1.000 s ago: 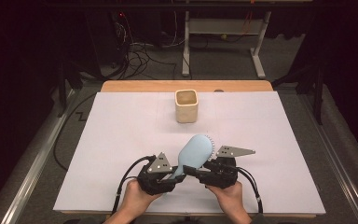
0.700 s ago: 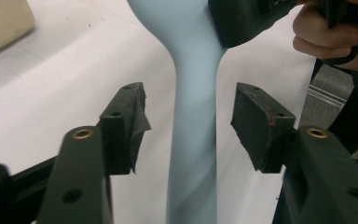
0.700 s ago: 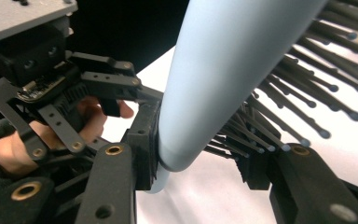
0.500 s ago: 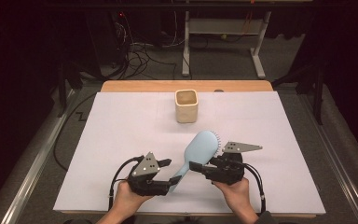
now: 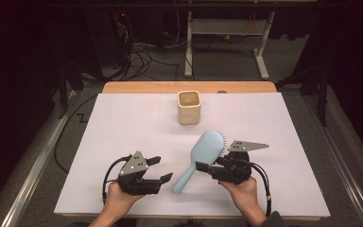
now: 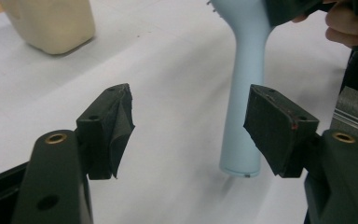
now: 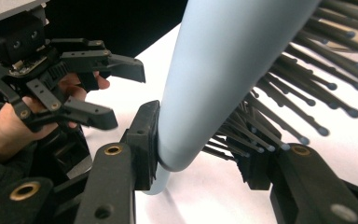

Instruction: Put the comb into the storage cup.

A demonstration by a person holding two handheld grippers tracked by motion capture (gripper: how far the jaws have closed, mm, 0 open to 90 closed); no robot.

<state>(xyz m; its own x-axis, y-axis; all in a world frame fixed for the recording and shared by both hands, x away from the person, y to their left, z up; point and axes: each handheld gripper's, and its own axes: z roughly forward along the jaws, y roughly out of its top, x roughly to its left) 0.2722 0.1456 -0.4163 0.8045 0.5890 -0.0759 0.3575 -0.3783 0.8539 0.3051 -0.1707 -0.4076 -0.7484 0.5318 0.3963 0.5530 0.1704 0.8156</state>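
Pale blue plastic makes up the hairbrush (image 5: 201, 153), which is lifted at a slant over the white sheet (image 5: 123, 123) near the tabletop's front edge, right of middle; the oval head points toward the cream cup (image 5: 189, 107) at the far edge and the handle tip hangs low toward the front. The right gripper (image 5: 217, 169) is clamped on it at the base of the head — one pad on the smooth back, the other pressed in among the dark bristles, as the right gripper view shows. The left gripper (image 5: 159, 169) sits just left of the handle end; its jaws have just been opening and now stand wide with nothing between them, the handle just beyond the pad (image 6: 279, 128) in the left gripper view. By its look the brush should be light and stiff, with a smooth rounded shell that could slip or pivot under a narrow pinch. The bristles likely bend and give a spongy, uncertain seat, so the present hold may let the head rock. The straight handle, narrower and even-sided, looks the surer place to grip — squarely across, near its middle.
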